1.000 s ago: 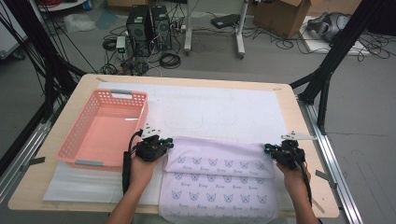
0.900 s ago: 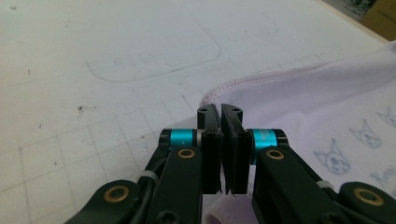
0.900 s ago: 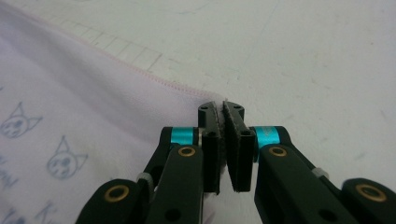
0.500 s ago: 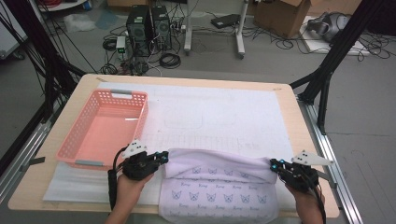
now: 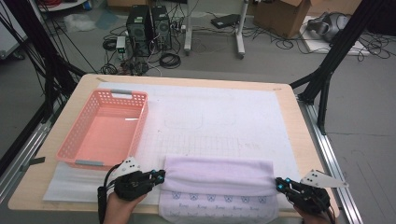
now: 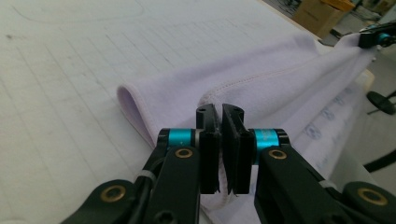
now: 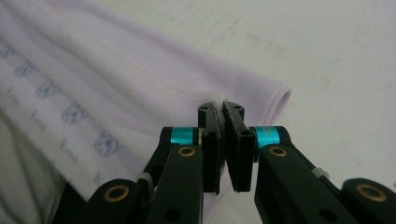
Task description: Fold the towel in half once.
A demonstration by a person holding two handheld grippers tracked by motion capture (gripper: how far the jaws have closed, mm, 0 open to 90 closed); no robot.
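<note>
At the lower middle of the high view, a folded lilac cloth towel with small printed bears (image 5: 217,186) lies on the tabletop (image 5: 289,126). The left hand-held gripper (image 5: 161,176), whose jaws have just been opening slightly, pinches the towel's left edge. The right hand-held gripper (image 5: 279,185) is clamped on its right edge.

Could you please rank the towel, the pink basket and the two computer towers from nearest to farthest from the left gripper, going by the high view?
From the left gripper:
1. Towel, at its jaws, on the table's near edge.
2. Pink basket, just beyond, on the table's left.
3. Computer towers, on the floor past the far edge.
</note>
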